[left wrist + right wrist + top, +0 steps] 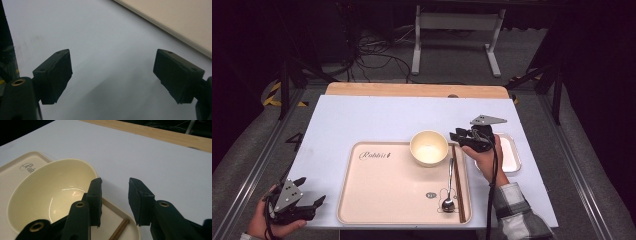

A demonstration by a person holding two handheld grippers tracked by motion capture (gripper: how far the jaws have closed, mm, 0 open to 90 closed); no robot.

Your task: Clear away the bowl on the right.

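A cream bowl (429, 148) stands at the back right of a beige tray (377, 190). A metal spoon (449, 192) and brown chopsticks (458, 182) lie along the tray's right side. My right gripper (460, 136) hovers just right of the bowl, over the tray's back right corner. In the right gripper view its jaws (115, 200) stand apart with nothing between them, the bowl (50, 195) to their left and a chopstick tip (120, 230) below. My left gripper (311, 191) rests at the table's front left corner, wide open (112, 75) over bare table.
A small white rectangular dish (512, 152) sits right of the tray, partly behind the right hand. The tray's edge (175, 20) runs past the left gripper's upper right. A wooden strip (412, 90) borders the table's far edge; floor cables and a stand lie beyond.
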